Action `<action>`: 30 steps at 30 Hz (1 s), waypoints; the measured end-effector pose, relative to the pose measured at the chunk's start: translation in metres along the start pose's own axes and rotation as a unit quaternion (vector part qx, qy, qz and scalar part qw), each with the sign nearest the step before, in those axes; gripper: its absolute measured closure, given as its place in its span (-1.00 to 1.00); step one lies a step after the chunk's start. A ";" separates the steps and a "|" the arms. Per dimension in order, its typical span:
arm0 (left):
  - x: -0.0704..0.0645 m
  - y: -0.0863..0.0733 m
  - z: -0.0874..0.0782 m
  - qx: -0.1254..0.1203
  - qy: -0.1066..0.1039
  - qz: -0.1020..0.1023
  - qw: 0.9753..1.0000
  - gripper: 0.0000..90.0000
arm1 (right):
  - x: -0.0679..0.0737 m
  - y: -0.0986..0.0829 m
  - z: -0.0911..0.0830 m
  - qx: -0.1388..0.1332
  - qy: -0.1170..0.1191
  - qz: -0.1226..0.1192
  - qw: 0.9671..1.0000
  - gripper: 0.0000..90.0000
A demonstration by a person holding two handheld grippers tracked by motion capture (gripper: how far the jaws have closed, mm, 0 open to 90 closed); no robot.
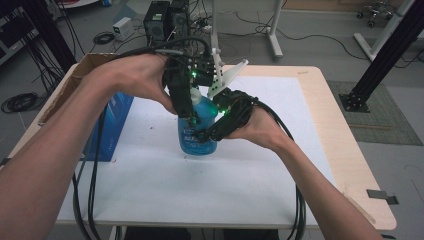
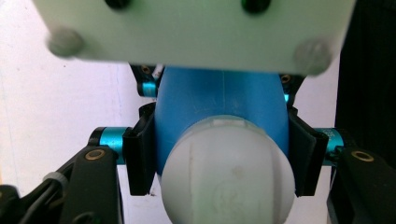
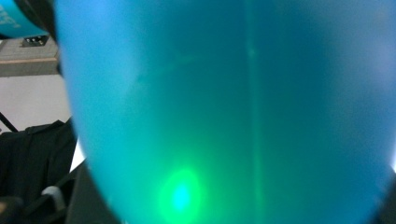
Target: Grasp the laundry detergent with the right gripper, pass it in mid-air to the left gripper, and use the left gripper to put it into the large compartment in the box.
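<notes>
My left claw [image 1: 192,117] clamps the neck of the blue bottle [image 1: 198,137] standing mid-bench [image 1: 150,185], below its white cap [image 2: 229,172]. My right claw [image 1: 205,134] presses its side, grip unclear; uneven pulling could tip it.

Blue bottle [image 1: 196,137] stands upright on the white table top, near the middle, just right of the blue box. It's translucent blue plastic with a printed label on its lower front. On top sits a white rounded cap [image 2: 228,173], seen end-on in the left gripper view, the blue shoulder [image 2: 219,100] widening behind it. In the right gripper view its blue wall [image 3: 233,107] glows green low down.
</notes>
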State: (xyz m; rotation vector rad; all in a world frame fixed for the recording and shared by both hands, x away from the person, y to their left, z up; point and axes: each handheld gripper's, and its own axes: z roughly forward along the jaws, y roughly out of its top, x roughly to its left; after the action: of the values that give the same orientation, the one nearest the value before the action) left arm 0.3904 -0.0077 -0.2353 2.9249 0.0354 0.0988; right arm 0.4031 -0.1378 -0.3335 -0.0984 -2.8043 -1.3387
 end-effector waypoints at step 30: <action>0.014 -0.037 -0.079 0.001 0.016 -0.080 0.997 -0.15 | 0.013 -0.030 -0.059 0.139 -0.113 0.019 0.984 -0.62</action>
State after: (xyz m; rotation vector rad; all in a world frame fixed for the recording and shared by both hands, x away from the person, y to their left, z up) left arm 0.3980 0.0459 -0.1655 2.9087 0.2736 0.1197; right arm 0.3877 -0.2022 -0.3188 -0.3137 -3.1260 -0.9705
